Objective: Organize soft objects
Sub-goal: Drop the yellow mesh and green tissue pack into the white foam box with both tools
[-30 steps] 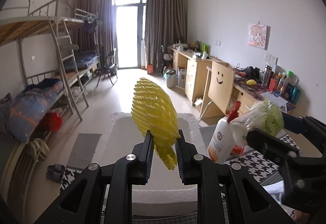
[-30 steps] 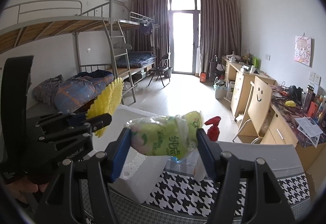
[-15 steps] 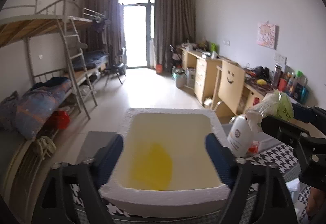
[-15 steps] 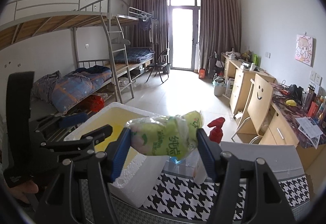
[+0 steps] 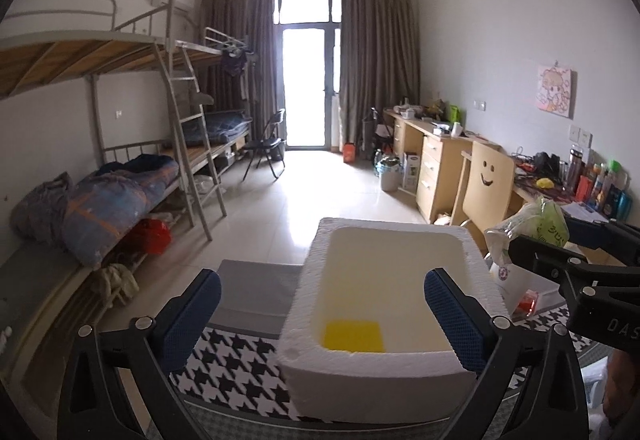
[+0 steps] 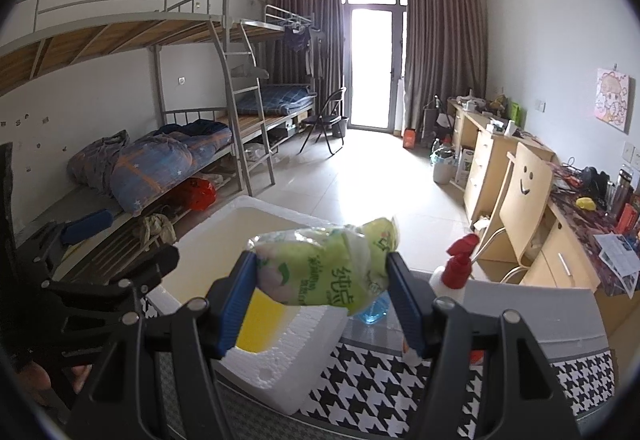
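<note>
Left wrist: left gripper (image 5: 320, 314) fingers just spread empty; right gripper (image 6: 322, 294) clamps packet (image 6: 324, 268).

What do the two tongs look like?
Both tongs, left and right, are black plastic frames with silver screw heads. Their fingers are lined with dark blue textured pads. Pale letters "DAS" mark the right one's body. No sleeves or cables show.

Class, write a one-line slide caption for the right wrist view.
Right gripper holds a green tissue pack above the white foam box, where a yellow item lies.
</note>
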The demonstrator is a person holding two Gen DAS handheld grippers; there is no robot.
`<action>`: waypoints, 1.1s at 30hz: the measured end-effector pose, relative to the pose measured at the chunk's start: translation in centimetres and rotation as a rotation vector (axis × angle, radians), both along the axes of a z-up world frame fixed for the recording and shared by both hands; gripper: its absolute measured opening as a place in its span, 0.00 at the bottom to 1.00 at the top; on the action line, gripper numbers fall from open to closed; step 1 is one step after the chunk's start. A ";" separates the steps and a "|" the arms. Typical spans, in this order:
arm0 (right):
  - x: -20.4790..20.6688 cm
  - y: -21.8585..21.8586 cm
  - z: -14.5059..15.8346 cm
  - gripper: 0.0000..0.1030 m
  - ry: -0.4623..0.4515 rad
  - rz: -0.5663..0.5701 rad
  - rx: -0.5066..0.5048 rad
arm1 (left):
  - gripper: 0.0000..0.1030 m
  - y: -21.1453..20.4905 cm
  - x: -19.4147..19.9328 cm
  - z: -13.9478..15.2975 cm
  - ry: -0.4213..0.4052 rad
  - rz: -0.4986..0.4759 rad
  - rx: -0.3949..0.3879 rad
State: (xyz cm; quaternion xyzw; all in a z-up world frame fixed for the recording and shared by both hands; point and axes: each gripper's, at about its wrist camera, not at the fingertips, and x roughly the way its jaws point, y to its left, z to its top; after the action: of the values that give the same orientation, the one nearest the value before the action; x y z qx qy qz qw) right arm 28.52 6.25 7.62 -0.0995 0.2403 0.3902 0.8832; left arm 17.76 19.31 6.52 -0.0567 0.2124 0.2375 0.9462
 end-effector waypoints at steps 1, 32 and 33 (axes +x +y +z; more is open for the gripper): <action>0.0 0.2 -0.1 0.67 0.004 0.005 -0.002 | 0.99 0.3 -0.1 0.0 -0.005 0.006 0.000; 1.2 4.7 -2.4 0.91 0.097 0.056 -0.087 | 0.99 2.5 -2.8 -1.2 -0.004 0.074 -0.030; 1.2 4.5 -2.3 0.91 0.103 0.055 -0.081 | 0.99 2.5 -2.8 -1.3 -0.001 0.073 -0.032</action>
State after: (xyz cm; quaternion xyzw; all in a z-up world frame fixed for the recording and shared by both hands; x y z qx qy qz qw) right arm 29.73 10.74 5.32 -0.1217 0.2982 0.4091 0.8538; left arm 14.94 21.84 5.26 -0.0796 0.2133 0.2686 0.9360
